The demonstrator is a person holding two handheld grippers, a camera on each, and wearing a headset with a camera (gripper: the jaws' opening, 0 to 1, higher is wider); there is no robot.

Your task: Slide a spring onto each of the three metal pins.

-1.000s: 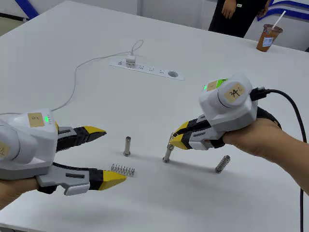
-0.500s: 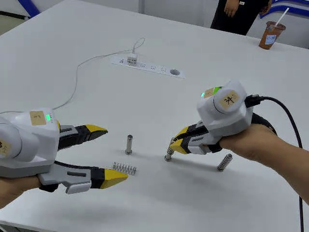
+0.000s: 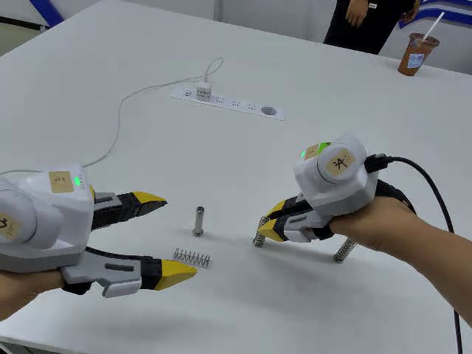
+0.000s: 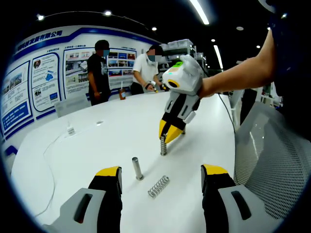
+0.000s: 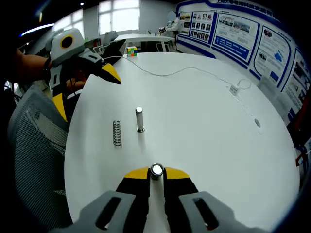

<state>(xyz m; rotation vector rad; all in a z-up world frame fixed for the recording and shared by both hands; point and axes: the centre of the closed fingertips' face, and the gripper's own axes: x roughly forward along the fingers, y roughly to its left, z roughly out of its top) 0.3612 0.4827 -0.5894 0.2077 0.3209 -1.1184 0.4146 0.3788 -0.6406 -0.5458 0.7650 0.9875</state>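
A bare metal pin [image 3: 198, 221] stands upright mid-table, and a loose spring [image 3: 192, 257] lies just in front of it. My right gripper [image 3: 269, 225] is shut on a spring around the second pin [image 3: 259, 237], whose top [image 5: 156, 169] shows between the yellow tips. The third pin [image 3: 343, 249] wears a spring and is partly hidden behind my right hand. My left gripper [image 3: 166, 236] is open, left of the bare pin, nothing in it. Its own view shows the bare pin [image 4: 137, 168], the loose spring [image 4: 158, 186] and the right gripper [image 4: 171, 133].
A white power strip [image 3: 228, 103] with a plugged cable lies at the table's back. A drink cup [image 3: 414, 53] stands at the far right, near a person [image 3: 361, 18]. A black cable [image 3: 420, 173] trails from my right gripper.
My right gripper has sunk a little lower and leftward over the second pin, carrying the spring down its shaft. The left gripper has stayed put and open.
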